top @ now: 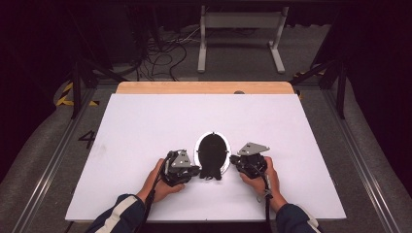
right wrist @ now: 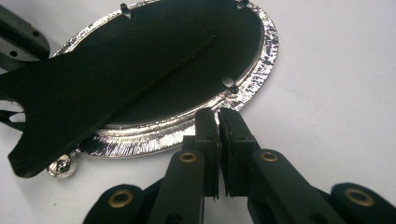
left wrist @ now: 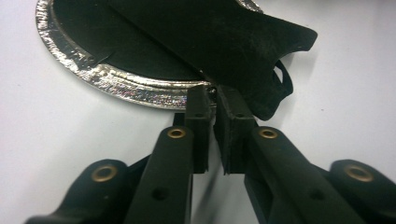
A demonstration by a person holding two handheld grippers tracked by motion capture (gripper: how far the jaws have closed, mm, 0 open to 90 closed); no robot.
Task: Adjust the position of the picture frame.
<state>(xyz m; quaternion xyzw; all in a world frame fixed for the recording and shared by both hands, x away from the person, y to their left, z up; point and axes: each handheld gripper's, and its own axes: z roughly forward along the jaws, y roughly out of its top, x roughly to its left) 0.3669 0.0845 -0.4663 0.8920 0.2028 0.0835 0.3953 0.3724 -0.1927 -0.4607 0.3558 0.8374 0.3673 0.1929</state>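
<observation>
- Centrally, on a white table, an oval picture frame lies face down, its black back panel up and its silver rim catching the light.
- At 6 o'clock of the frame, a black easel stand hinged to the back sticks out past the rim toward the person.
- From 8 o'clock, the left gripper meets the frame's near edge, held in the person's left hand.
- Seen in the left gripper view, that left gripper has its jaws drawn almost together, a thin slit between the pads, tips right at the rim where the easel stand crosses it; whether they pinch anything cannot be told.
- From 4 o'clock, the right gripper comes in, gripped by the right hand.
- Seen in the right gripper view, the right gripper shows jaws nearly closed, tips touching or just short of the silver rim, nothing visibly between the pads.
- At 9 o'clock in that view, the easel stand fans out over the rim, a small silver foot below it.
</observation>
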